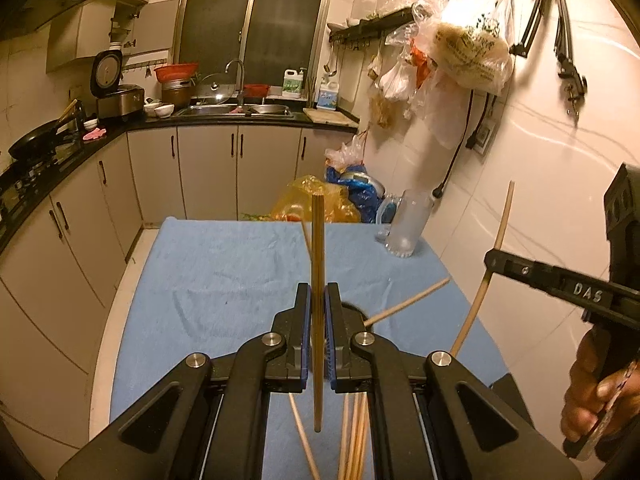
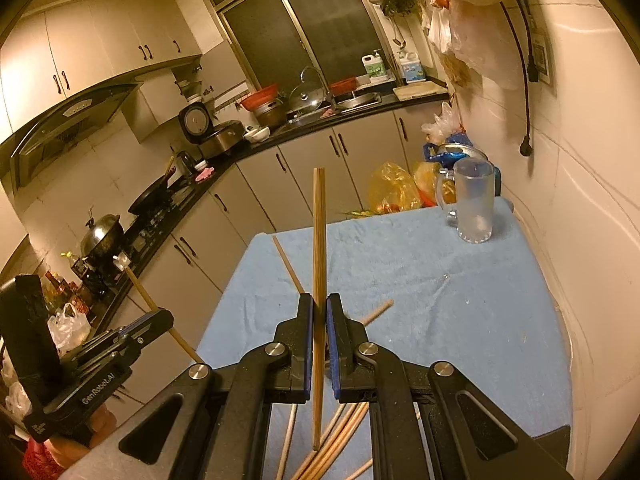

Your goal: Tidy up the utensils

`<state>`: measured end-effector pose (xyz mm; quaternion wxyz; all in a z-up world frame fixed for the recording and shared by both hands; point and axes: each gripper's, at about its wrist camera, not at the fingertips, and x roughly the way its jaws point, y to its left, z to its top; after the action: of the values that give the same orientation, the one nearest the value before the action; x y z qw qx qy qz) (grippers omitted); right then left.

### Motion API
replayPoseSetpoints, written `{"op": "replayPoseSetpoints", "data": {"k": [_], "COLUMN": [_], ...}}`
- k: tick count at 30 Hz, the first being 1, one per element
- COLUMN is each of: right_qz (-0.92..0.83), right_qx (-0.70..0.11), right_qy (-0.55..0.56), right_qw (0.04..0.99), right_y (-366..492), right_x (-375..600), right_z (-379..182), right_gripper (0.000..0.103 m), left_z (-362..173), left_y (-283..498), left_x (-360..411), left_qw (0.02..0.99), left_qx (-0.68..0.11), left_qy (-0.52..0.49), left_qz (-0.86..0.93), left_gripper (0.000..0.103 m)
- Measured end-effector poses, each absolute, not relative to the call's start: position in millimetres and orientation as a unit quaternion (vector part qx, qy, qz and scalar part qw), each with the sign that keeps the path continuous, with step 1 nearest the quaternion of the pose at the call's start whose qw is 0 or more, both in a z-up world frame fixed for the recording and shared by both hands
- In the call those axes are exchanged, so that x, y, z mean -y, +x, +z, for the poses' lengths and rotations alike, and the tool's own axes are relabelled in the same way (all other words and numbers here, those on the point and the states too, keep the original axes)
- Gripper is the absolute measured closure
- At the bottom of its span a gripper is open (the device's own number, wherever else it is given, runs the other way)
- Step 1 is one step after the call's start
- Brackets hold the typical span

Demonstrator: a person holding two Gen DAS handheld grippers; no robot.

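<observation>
My left black gripper (image 1: 317,300) has blue pads and clamps a tan wooden chopstick (image 1: 317,280); my right black gripper (image 2: 319,312), blue-padded too, clamps a like tan chopstick (image 2: 319,280). Pale tan loose chopsticks (image 2: 336,448) lie on the plain light-blue fuzzy cloth (image 2: 420,292). The frosted clear glass mug (image 2: 474,204) stands before yellow plastic bags (image 2: 390,192). Beige cabinets (image 1: 208,168), black countertop (image 1: 224,118).

Mug (image 2: 474,204) on cloth's (image 2: 460,320) far-right corner
</observation>
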<state>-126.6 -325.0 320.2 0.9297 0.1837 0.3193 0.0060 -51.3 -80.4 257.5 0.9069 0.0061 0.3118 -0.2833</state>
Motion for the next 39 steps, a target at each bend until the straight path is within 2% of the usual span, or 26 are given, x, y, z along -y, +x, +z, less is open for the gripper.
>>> {"op": "replayPoseSetpoints", "data": {"k": [14,39], "right_qz": [-0.010,-0.057], "right_qx": [-0.293,-0.332], "right_qy": [0.194,0.168], "right_qw": [0.936,0.926], "right_y": [-80,-10], "right_x": [329,321], "right_z": [341,284], "right_gripper": [0.096,0.096], "left_z": [300,239], "left_y": [-5,45], "left_x": [103,138], "left_qw": [0.913,0.900], "left_qx": [-0.279,-0.329], "left_qy": [-0.023,-0.028], "left_qz": [-0.296,-0.285], "left_gripper": [0.097,0.097]}}
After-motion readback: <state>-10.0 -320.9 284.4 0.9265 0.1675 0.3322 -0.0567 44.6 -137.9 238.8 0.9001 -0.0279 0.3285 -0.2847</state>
